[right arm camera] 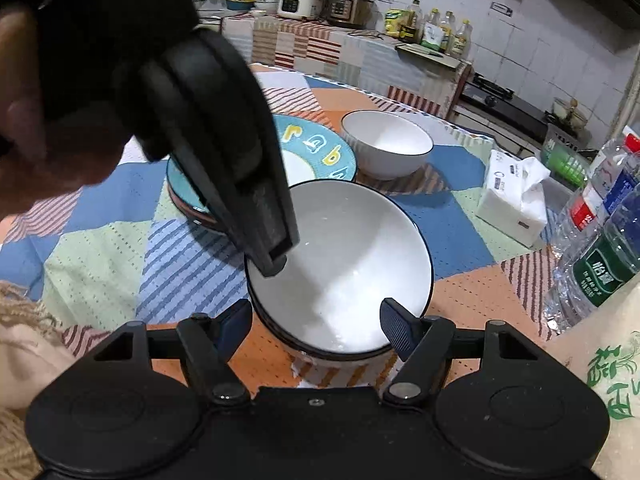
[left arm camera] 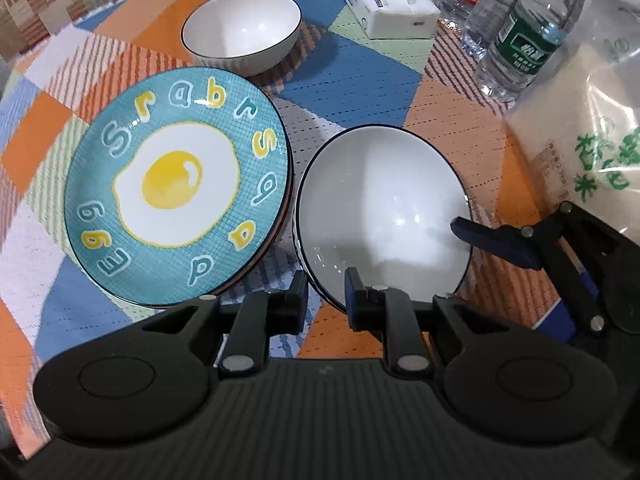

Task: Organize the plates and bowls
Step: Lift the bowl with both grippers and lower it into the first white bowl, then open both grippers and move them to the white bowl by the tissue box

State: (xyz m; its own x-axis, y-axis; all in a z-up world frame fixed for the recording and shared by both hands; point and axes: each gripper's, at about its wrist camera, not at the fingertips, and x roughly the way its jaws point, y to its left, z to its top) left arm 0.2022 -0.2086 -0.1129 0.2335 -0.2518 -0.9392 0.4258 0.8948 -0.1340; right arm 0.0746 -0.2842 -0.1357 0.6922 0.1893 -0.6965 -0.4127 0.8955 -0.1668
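Fingers of the left gripper (left arm camera: 326, 298) were clenched on the rim of the near bowl (left arm camera: 380, 208), one outside the wall and one inside. The right gripper (right arm camera: 316, 324) was released, its fingers spread wide at the bowl's other side and not pressing on it (one tip hung just over the rim).

The near bowl sat low on the table (left arm camera: 360, 80), just beside the plates (left arm camera: 176, 200). In the right wrist view more dark rims showed under it, so it looked nested into at least one other bowl – how many I could not tell.

As I judged it, the task was well along. The plates were already in one pile, several edges showing under the top one. The bowls were partly gathered. What seemed left was the far bowl (left arm camera: 240, 28), which stood alone beyond the plates – it would probably belong on the near stack.

As for writing, the top plate was teal with a fried egg painted in the middle. "Egg" stood along its rim, with loose letters – S, r, a, b, r, s among them – that spelled no word I could make out. The tissue pack (left arm camera: 384, 4) carried small print too fine to read. Of the bottles (left arm camera: 524, 44), the nearest had a green label with white Chinese characters, another a red one and a third a blue one, none of them legible. The bag (left arm camera: 580, 140) at the right bore green Chinese characters, one of which looked like 米.
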